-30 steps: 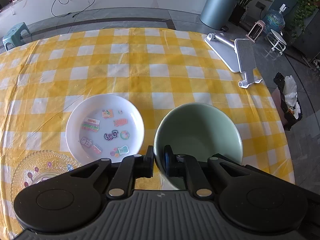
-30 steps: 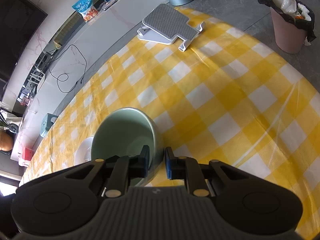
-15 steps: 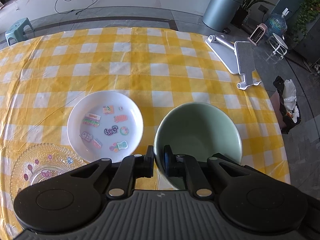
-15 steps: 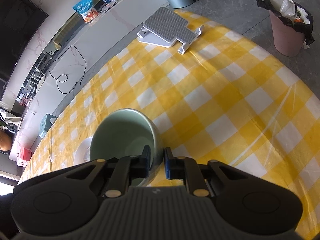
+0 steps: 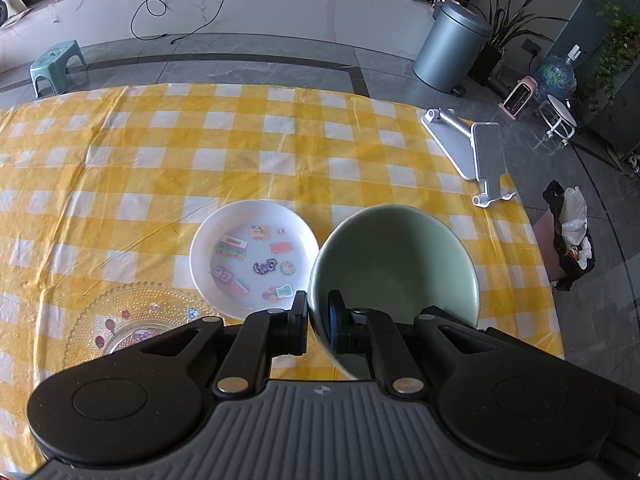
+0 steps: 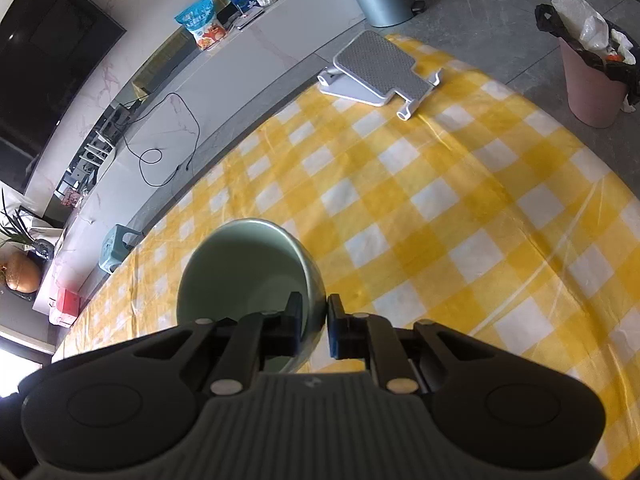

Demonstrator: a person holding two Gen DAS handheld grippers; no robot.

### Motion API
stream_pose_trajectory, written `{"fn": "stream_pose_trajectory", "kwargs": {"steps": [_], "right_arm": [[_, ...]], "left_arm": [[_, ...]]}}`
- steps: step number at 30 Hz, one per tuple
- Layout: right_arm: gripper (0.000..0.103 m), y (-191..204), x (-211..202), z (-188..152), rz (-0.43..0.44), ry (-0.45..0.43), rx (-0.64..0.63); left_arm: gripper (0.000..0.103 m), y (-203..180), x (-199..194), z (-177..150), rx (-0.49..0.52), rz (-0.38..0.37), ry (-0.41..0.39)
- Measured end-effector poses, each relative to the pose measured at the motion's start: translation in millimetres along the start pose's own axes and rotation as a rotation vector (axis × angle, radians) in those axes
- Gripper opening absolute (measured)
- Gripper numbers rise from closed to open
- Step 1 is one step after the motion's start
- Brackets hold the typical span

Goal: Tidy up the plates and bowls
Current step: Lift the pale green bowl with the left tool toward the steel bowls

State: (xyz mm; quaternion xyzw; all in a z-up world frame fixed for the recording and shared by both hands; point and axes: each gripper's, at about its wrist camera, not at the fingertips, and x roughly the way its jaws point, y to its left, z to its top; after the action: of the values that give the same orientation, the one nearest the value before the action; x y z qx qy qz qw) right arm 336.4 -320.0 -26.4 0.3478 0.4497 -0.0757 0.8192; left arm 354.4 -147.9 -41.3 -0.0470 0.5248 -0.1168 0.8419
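On the checked tablecloth [image 5: 120, 160] there were three dishes: one green bowl [image 5: 400, 256] at the near right, one white plate [image 5: 256, 256] with stickers left of it, and one clear glass plate [image 5: 140, 320] at the near left. One white folding stand [image 5: 472, 148] lay at the far right edge.

Two grippers were present: the left gripper [image 5: 318, 316] and the right gripper [image 6: 314, 316], each one clamped on the bowl's rim.

On the floor beyond stood one grey bin [image 5: 448, 52], one pink waste basket [image 6: 592, 84] and one teal stool [image 5: 56, 64].

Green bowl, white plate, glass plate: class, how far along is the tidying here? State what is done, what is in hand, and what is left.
Done: nothing is stacked; the white plate and glass plate lie separately on the checked tablecloth. In hand: both claws, left and right, grip the green bowl by opposite sides of its rim. Left: probably gathering bowl and plates together.
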Motion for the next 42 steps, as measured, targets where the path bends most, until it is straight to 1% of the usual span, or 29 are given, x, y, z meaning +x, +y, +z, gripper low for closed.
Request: {"fn": "stream_pose_trajectory", "kwargs": {"steps": [6, 12, 17, 23, 30, 36, 42], "right_arm": [[0.01, 19.6, -11.1, -13.5, 0.031, 0.008, -0.04], [0.01, 44.0, -30.4, -34.9, 0.068, 0.014, -0.108], [0.01, 62.4, -49.1, -55.4, 0.12, 0.015, -0.163], [0.01, 92.2, -64.8, -81.0, 0.188, 0.03, -0.24], [0.011, 123.9, -77.8, -115.0, 0.282, 0.083, -0.347], [0.011, 142.5, -77.6, -140.6, 0.33, 0.15, -0.434], [0.012, 156.0, -74.1, -161.2, 0.364, 0.219, -0.531]], "left_arm": [[0.01, 14.1, -23.9, -3.4, 0.002, 0.029, -0.012], [0.01, 38.9, -56.2, -13.0, -0.033, 0.027, -0.015], [0.011, 58.1, -86.2, -25.4, -0.065, 0.045, -0.028], [0.011, 89.5, -121.5, -42.3, -0.115, 0.078, -0.049], [0.011, 127.6, -157.2, -67.9, -0.173, 0.125, -0.055], [0.011, 159.0, -171.7, -90.4, -0.279, 0.141, -0.034], [0.012, 182.8, -180.2, -111.4, -0.348, 0.142, 0.006]]}}
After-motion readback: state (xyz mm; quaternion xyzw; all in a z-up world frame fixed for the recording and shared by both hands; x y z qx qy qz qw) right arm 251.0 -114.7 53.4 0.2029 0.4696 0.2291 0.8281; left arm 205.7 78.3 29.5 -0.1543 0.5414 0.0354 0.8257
